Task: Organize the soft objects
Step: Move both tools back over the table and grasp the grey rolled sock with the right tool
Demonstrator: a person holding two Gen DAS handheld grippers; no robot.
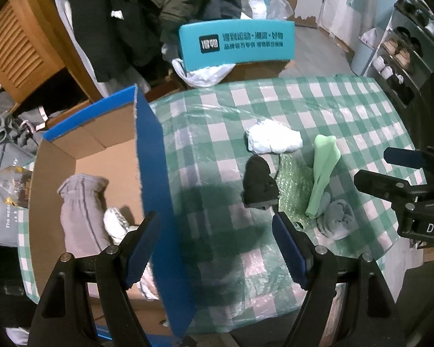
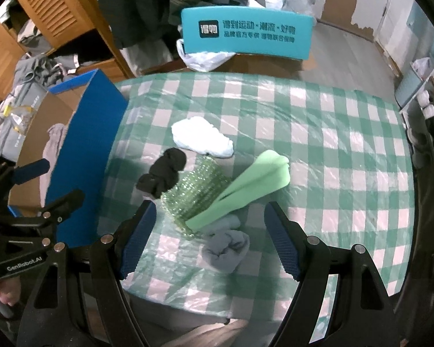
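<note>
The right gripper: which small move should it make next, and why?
Probably lower the right gripper, which is open and empty, onto the grey rolled sock and close. The sock lies nearest, almost between its fingers, and the light green foam piece seems to overlap it only at the far end. The cardboard box already holds soft items.

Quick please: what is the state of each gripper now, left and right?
Left gripper: open, holding nothing, over the box wall.
Right gripper: open, holding nothing, above the grey sock.
</note>
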